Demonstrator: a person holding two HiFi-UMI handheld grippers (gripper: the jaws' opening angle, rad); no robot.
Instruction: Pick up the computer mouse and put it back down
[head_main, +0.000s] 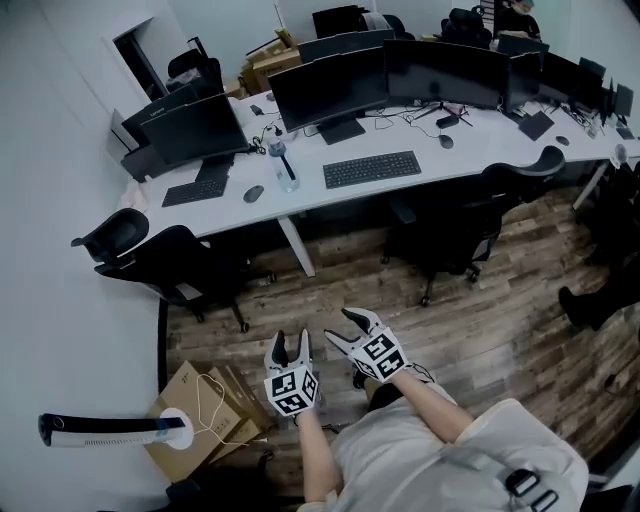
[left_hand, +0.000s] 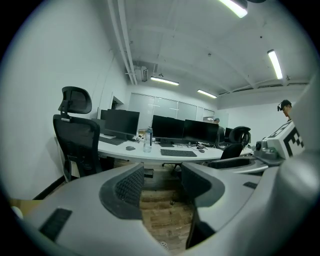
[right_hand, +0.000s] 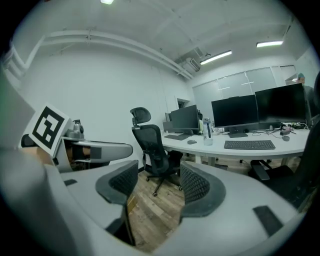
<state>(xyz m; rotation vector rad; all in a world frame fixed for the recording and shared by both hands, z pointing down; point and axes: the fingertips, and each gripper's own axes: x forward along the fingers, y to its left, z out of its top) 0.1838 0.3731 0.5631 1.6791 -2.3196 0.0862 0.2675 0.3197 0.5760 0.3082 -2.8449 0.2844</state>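
Sitting on the white desk, the mouse is a dark oval just left of the bottle and just right of the small keyboard, untouched, nothing on it. Big keyboard lies to the right of the bottle, apart from it. Monitors stand behind: one behind the small keyboard, the next behind the big one, more along the desk to the right. Black chair stands at the desk's near left end, in front of the mouse's side. Both grippers are well apart from the desk, held out over the wood floor close to the person's body, side by side and pointed toward the desk. Left gripper: jaws wide apart, only floor showing between the pads, holding nothing. Right gripper: jaws spread wide too, empty, floor and a chair base seen through the gap in its own view. Cardboard box sits on the floor at lower left, near the left gripper.
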